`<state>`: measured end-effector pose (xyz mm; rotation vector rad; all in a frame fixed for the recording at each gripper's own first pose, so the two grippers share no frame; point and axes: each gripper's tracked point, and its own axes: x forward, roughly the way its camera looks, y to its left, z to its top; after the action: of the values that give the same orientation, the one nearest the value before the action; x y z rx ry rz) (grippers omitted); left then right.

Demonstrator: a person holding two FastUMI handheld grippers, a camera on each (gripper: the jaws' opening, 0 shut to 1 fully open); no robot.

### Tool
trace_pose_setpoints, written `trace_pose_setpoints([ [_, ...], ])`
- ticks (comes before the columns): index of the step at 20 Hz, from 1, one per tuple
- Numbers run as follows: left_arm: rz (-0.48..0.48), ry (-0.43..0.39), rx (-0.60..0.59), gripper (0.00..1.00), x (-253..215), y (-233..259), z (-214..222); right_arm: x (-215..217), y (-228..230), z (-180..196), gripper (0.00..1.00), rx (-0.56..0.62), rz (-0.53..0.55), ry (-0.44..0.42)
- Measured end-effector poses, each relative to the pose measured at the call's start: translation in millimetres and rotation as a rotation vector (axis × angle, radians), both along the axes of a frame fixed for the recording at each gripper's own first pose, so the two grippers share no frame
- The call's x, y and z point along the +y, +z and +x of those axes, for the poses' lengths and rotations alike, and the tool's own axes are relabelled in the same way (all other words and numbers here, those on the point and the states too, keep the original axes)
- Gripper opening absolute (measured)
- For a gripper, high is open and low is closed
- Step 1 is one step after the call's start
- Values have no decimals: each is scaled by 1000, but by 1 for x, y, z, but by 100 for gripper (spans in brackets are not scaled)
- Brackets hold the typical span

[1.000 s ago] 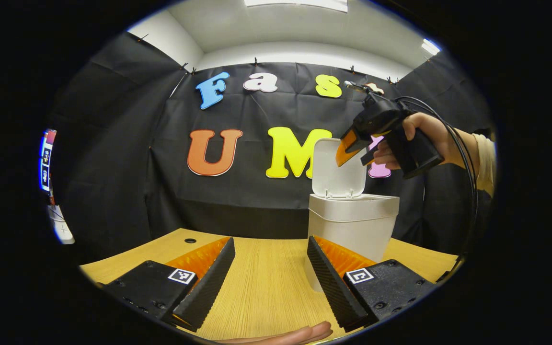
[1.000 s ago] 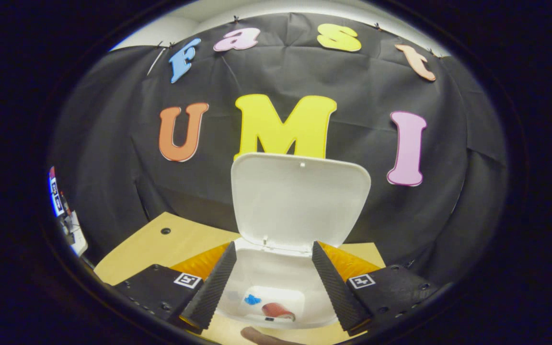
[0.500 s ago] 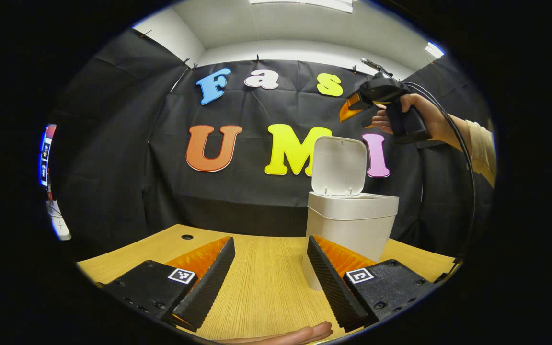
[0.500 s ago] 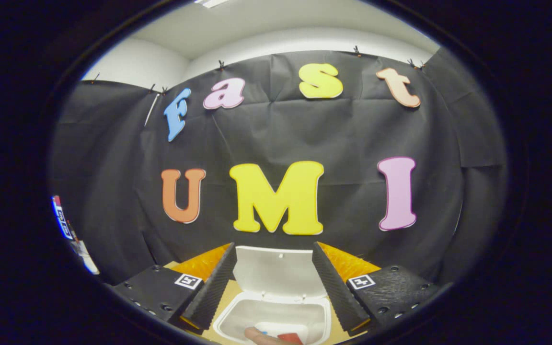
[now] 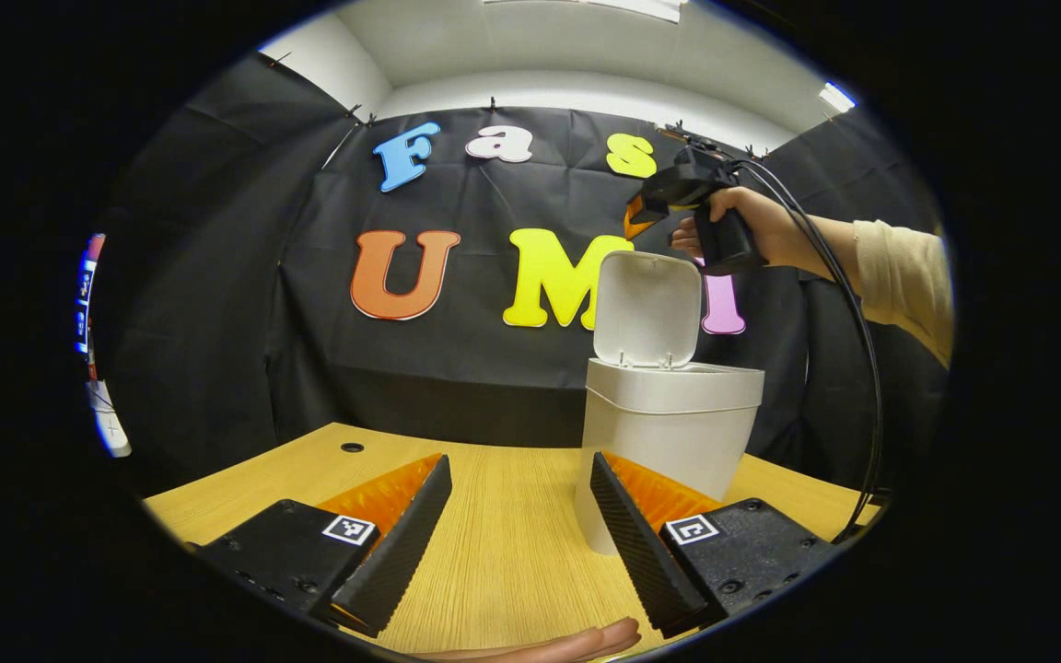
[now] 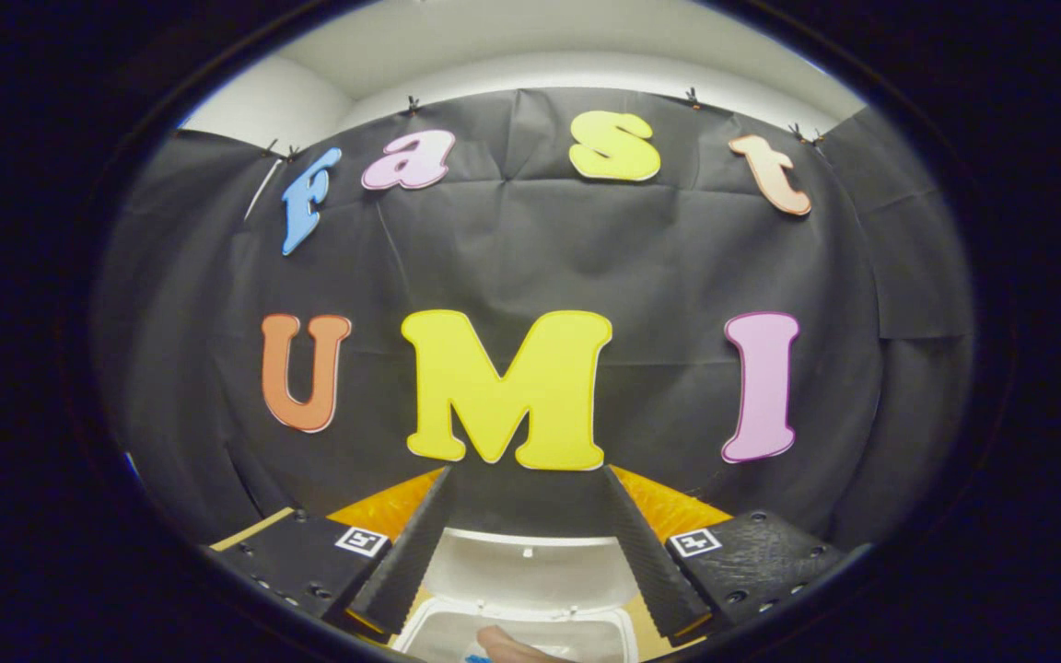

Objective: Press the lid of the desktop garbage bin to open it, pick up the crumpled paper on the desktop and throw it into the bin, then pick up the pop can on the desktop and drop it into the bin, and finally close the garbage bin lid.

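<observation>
The white bin [image 5: 669, 433] stands on the wooden table [image 5: 494, 552] with its lid [image 5: 648, 308] upright. My left gripper [image 5: 521, 543] hovers low over the table just in front of the bin, open and holding nothing. A hand holds my right gripper [image 5: 641, 210] in the air just above the lid's top edge. In the right gripper view, the right gripper [image 6: 523, 543] is open and holds nothing. Between its fingers and below them lie the lid [image 6: 530, 575] and the bin's open mouth [image 6: 586, 635]. The bin's contents are mostly hidden.
A small round hole [image 5: 353, 447] marks the table's far left. A black cable [image 5: 862, 350] hangs from the right gripper down past the bin's right side. A fingertip [image 6: 512, 645] shows at the bottom edge, and a hand [image 5: 577, 642] lies under the left gripper.
The right gripper has risen from over the bin's mouth and moved back above the lid's top edge, so the bin slid to the bottom of its view. The left gripper barely moved.
</observation>
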<state>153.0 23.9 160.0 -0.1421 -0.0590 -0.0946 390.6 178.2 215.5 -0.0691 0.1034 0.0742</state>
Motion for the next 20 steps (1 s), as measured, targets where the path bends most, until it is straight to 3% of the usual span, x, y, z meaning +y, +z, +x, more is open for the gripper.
trace_pose_setpoints([
  [6, 9, -6, -10, 98, -3, 1, 0, -1, -25, 11, 97, 93, 56, -16],
  [15, 40, -13, -62, 98, -14, 19, -10, -10, -41, -41, 98, 184, -5, 9],
  [20, 57, -6, -68, 98, -21, 20, -14, -19, -74, -62, 96, 268, -28, 14],
])
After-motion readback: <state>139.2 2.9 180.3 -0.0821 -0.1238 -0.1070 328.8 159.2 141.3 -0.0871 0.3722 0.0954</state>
